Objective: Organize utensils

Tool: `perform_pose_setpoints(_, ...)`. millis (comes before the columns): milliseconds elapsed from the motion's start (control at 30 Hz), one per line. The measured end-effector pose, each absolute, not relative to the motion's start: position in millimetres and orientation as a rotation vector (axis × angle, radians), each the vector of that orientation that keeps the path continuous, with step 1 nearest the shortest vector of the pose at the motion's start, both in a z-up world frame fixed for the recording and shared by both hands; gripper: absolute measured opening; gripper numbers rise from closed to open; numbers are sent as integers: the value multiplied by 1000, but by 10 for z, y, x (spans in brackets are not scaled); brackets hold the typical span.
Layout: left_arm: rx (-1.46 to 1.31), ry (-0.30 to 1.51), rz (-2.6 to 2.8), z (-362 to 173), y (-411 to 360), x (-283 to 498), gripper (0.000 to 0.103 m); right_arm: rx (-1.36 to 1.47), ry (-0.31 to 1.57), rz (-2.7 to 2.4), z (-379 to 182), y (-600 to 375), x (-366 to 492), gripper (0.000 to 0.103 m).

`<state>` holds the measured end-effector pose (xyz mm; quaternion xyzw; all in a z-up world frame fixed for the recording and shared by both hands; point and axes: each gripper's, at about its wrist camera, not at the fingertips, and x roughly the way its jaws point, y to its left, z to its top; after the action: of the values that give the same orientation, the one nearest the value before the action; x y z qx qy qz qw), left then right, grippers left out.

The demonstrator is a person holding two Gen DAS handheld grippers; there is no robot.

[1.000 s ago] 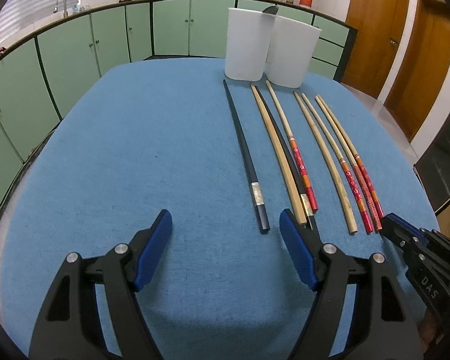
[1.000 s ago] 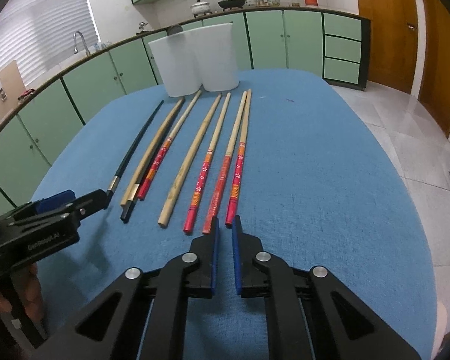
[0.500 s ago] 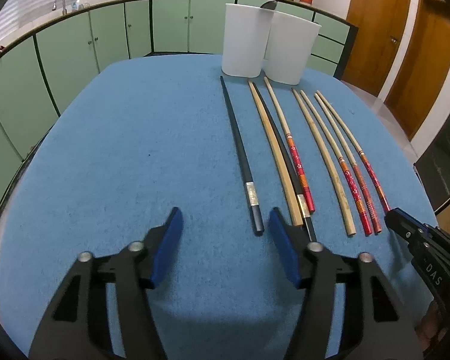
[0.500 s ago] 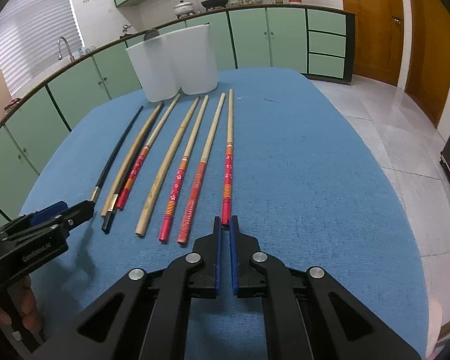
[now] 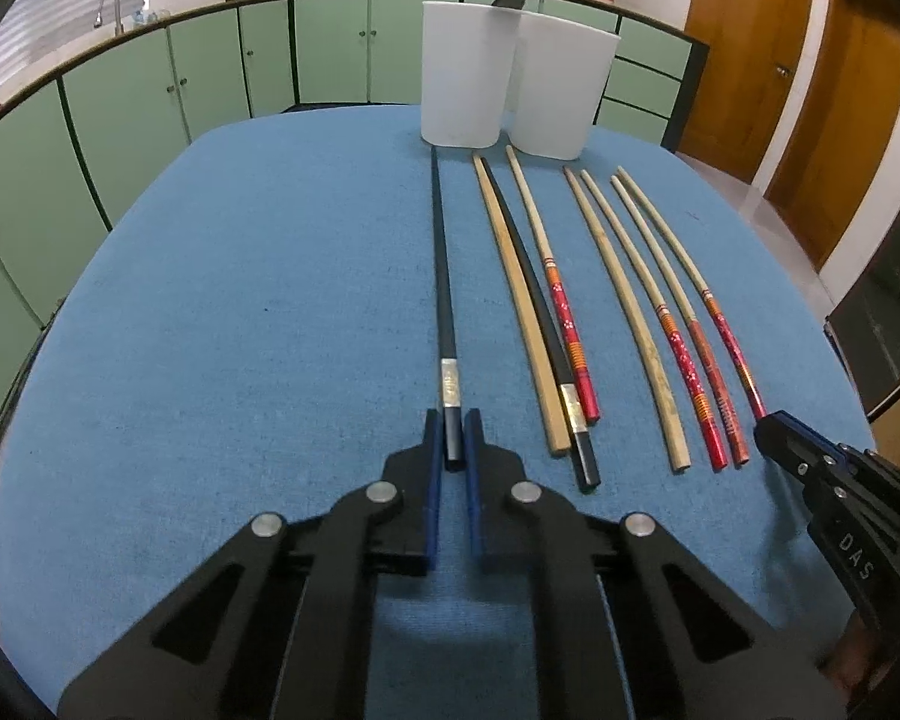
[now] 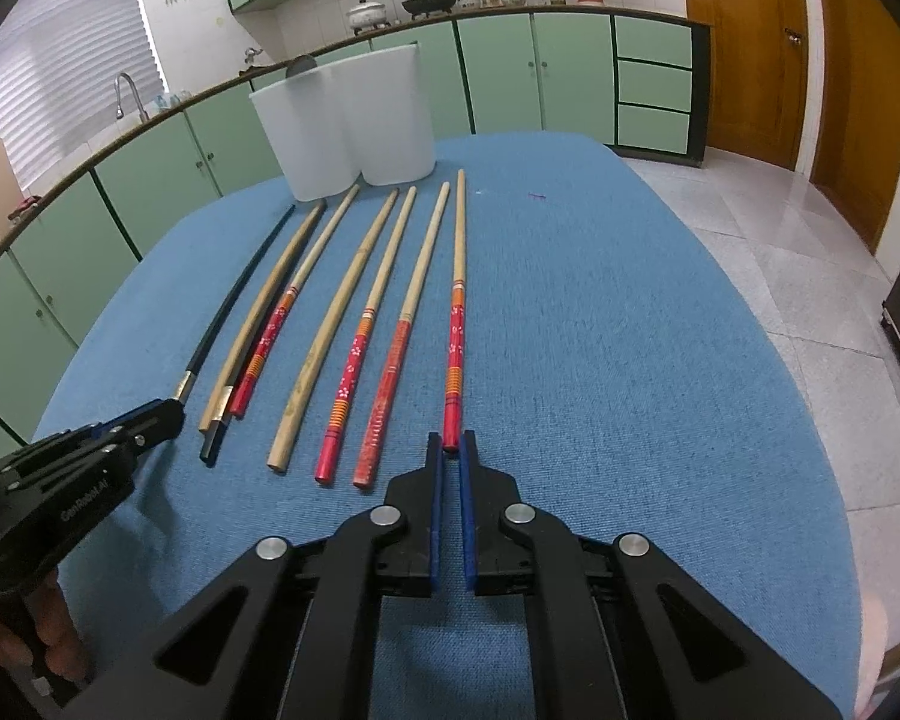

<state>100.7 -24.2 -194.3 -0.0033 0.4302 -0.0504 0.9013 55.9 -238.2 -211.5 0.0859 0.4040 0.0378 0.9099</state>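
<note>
The left gripper (image 5: 453, 429) is pinching the near end of the black chopstick (image 5: 441, 276), leftmost in the row on the blue cloth table (image 5: 240, 300), its slim tip pointing at the white containers (image 5: 461, 72) by the far edge. The right gripper (image 6: 450, 443) is closing narrowly on the red-handled chopstick (image 6: 457, 312), rightmost; actual contact is hard to make out.

Left claw (image 5: 452, 441) nipped on near end of black chopstick (image 5: 441, 276), flat on blue worktop (image 5: 240, 300). To its right, a row of bamboo, black and red-handled chopsticks (image 5: 615, 324); far ahead, two white tubs (image 5: 510, 93) side by side. At far right, right claw (image 5: 771, 429) tip at the outermost red chopstick (image 5: 729, 342).
</note>
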Motion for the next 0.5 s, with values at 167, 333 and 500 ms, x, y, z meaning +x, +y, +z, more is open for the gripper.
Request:
perform_pose_setpoints(167, -27, 894, -104, -1922, -223, 997, 6, 184, 833, 85, -2112, -2404, 571, 5)
perform_pose_setpoints(333, -2, 869, -109, -1791, -197, 923, 6, 150, 791, 75, -1962, -2448, 517, 5)
perform_pose_setpoints(500, 43, 750, -111, -1392, -149, 814, 6, 100, 710, 91, -1635, -2498, 440, 5)
